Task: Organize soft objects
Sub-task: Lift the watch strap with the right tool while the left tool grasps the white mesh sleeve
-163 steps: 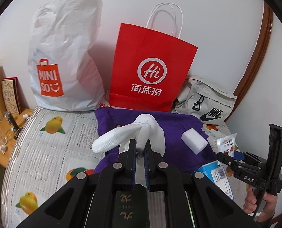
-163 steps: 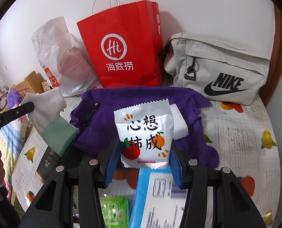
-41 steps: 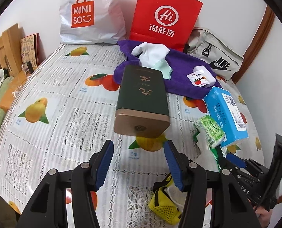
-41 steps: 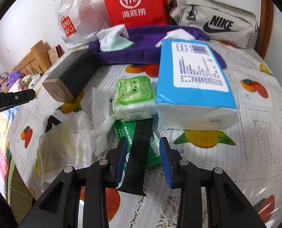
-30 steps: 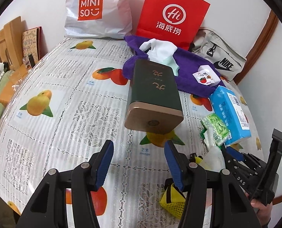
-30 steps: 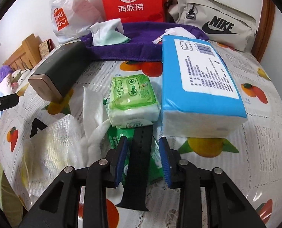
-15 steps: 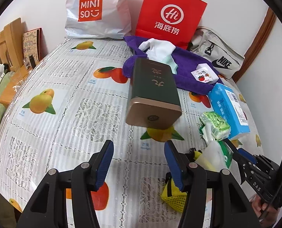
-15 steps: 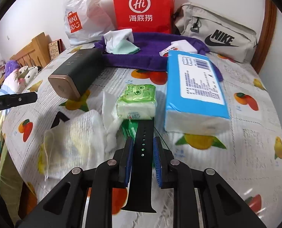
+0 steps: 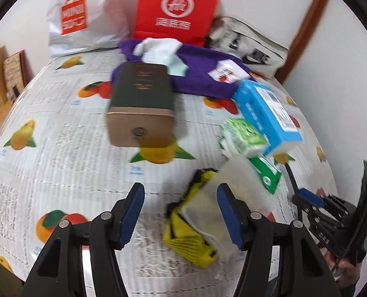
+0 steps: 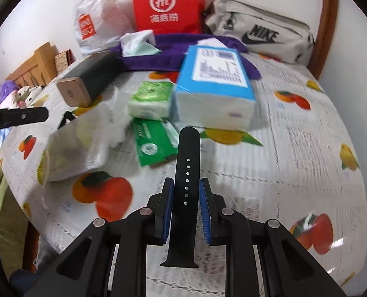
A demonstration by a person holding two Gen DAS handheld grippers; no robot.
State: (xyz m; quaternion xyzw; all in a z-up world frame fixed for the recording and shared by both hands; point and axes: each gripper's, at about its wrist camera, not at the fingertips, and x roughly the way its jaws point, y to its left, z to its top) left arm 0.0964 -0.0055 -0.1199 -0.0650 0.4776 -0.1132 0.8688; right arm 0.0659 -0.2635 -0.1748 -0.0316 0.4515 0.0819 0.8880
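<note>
the sorting is looking partly done. a white and mint cloth (image 9: 158,49) and a small snack packet (image 9: 226,73) are already lying on the purple towel (image 9: 200,79) at the far edge of the bed (image 9: 59,128), in front of the red paper bag (image 9: 178,7). still waiting nearer the middle and right side of the bed are the blue tissue pack (image 10: 215,84), the green tissue packet (image 10: 151,96), a flat green sachet (image 10: 156,143), a crumpled white pouch (image 10: 79,146) with a yellow mesh bag (image 9: 190,227) beside it, and a dark green box (image 9: 141,99).

the right gripper (image 10: 187,208) is clenching a black watch strap (image 10: 187,173), which is standing up between its blue pads, clear of the bedcover. compared with a second earlier, those jaws have been closing: the strap was then lying loose between them over the green sachet, and now it is being held away from the pile.

the left gripper (image 9: 181,212) is released, gripping nothing; its jaws have just been opening, and the yellow mesh bag and white pouch are now showing between them on the near part of the bed, where a second ago they were off to the right.
</note>
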